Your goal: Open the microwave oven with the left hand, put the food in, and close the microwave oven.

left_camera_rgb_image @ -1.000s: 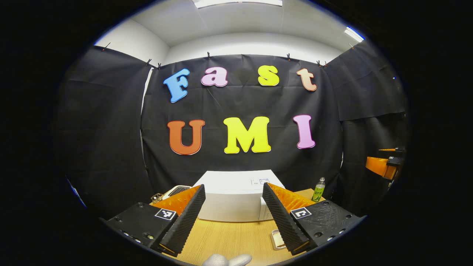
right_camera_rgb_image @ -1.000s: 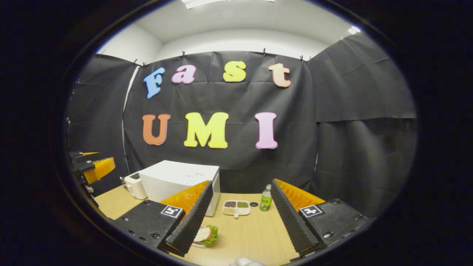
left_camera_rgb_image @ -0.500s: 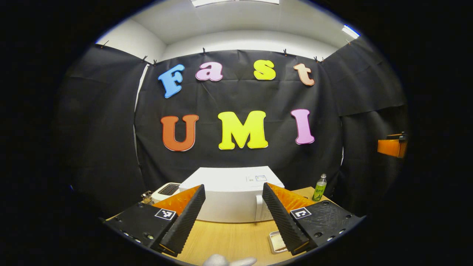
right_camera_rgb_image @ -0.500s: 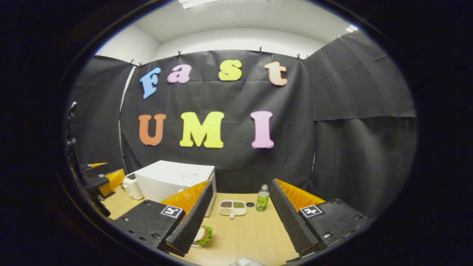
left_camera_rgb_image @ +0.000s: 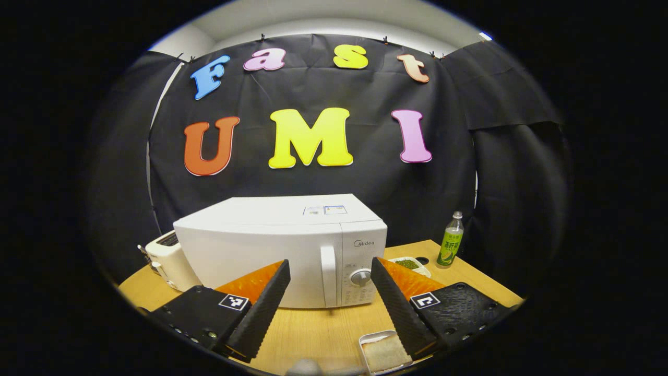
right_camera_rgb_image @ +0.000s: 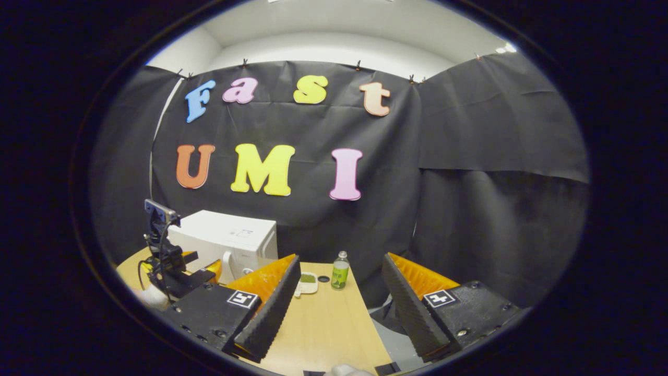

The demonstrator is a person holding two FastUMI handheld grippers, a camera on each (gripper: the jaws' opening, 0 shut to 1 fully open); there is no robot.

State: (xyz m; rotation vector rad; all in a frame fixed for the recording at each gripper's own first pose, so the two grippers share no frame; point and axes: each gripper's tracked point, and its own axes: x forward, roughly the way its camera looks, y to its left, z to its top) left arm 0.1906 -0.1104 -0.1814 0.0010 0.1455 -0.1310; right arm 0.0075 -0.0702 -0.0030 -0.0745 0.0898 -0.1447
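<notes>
The white microwave (left_camera_rgb_image: 271, 245) stands on the wooden table (left_camera_rgb_image: 318, 329) with its door shut and its upright handle (left_camera_rgb_image: 329, 274) facing me. My left gripper (left_camera_rgb_image: 330, 263) is open a short way in front of that handle, holding nothing. A small white tray with a pale bread-like piece of food (left_camera_rgb_image: 383, 352) lies on the table by its right finger. In the right gripper view the microwave (right_camera_rgb_image: 229, 240) is at the left, with the left gripper (right_camera_rgb_image: 177, 274) and a gloved hand (right_camera_rgb_image: 154, 297) before it. My right gripper (right_camera_rgb_image: 340, 259) is open and holds nothing, out over the table's right part.
A white toaster (left_camera_rgb_image: 167, 258) stands left of the microwave. A green bottle (left_camera_rgb_image: 450, 245) and a small dish of green beans (left_camera_rgb_image: 409, 263) sit at the back right. In the right gripper view the table's edge curves off to grey floor (right_camera_rgb_image: 402, 339).
The left gripper has dropped and come closer to the microwave, whose front and handle now show. The right gripper view has swung right; the sandwich under its left finger has left view.
</notes>
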